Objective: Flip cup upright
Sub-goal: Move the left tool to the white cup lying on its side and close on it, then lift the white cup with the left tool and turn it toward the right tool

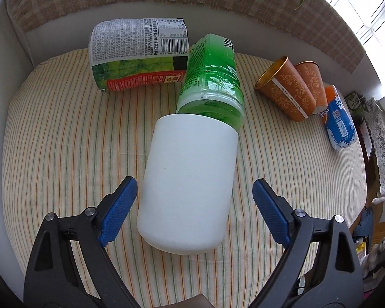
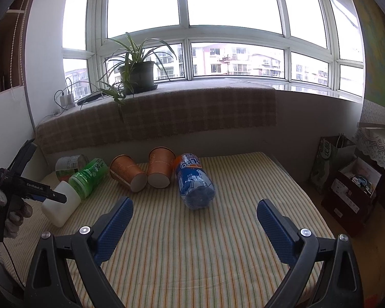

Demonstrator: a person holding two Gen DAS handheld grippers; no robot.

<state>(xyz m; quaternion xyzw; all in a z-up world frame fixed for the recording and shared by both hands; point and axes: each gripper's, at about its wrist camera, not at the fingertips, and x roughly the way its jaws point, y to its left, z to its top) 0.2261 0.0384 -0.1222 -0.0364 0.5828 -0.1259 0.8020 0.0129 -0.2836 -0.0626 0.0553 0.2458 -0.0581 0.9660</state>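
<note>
A white cup [image 1: 190, 182] lies on its side on the striped cushion [image 1: 64, 138], its closed base toward me, its far end against a green bottle [image 1: 213, 82]. My left gripper [image 1: 195, 200] is open, its blue pads on either side of the cup's near end, not touching. The cup also shows in the right wrist view [image 2: 61, 205], far left, with the left gripper [image 2: 48, 195] over it. My right gripper [image 2: 195, 218] is open and empty above the cushion's middle.
Two orange paper cups [image 1: 285, 89] [image 2: 141, 172] lie on their sides. A blue and orange bottle [image 2: 195, 182] lies beside them. A white-labelled bottle [image 1: 138, 54] lies at the back left. A plaid-covered ledge [image 2: 179, 113] with a potted plant [image 2: 136, 74] runs behind. Bags [image 2: 346, 187] stand on the floor at right.
</note>
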